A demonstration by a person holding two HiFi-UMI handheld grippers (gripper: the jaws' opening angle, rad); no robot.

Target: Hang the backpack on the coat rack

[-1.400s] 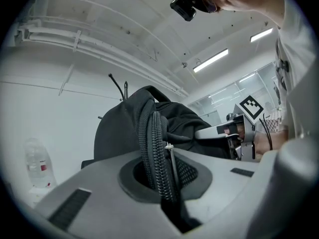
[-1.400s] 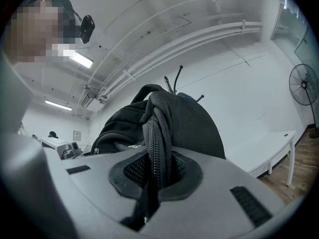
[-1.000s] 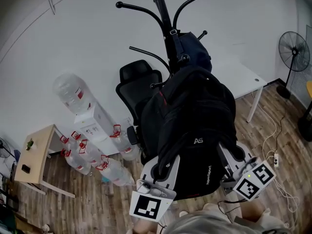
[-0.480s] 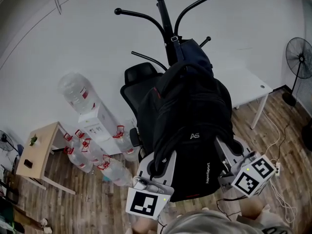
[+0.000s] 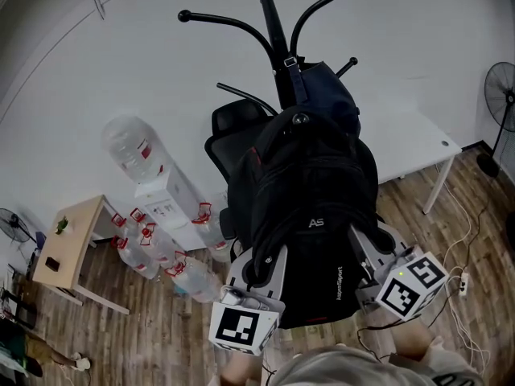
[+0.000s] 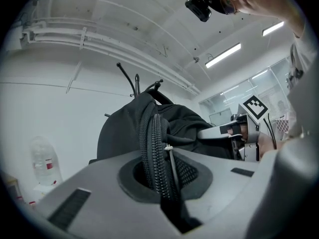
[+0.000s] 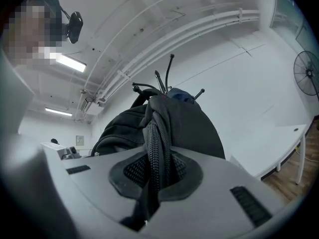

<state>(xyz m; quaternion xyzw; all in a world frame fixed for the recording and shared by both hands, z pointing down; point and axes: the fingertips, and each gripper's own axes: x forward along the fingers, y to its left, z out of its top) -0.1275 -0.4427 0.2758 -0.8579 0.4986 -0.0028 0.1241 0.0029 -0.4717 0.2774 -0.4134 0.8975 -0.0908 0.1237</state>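
The black backpack (image 5: 310,215) carries a pale "AS" mark on its front, with a line of small print running down below it that is too fine to read surely. It is held up right in front of the coat rack (image 5: 269,22), its top against the pole, just near of a dark blue bag (image 5: 331,95) hanging there; whether it sits on a hook I cannot tell.

The left gripper (image 6: 159,183) is clamped on a ribbed, zippered edge of the pack, and the right gripper (image 7: 154,178) likewise – each jaw pair pinches fabric.

Only the head view shows the floor: a white dispenser (image 5: 165,203) topped by a clear jug (image 5: 133,147), more jugs with red handles (image 5: 161,256) beside it – contents unclear. The right gripper view shows a fan (image 7: 306,78) and a white desk (image 7: 279,143); the left gripper view shows ceiling strip lights (image 6: 223,55).
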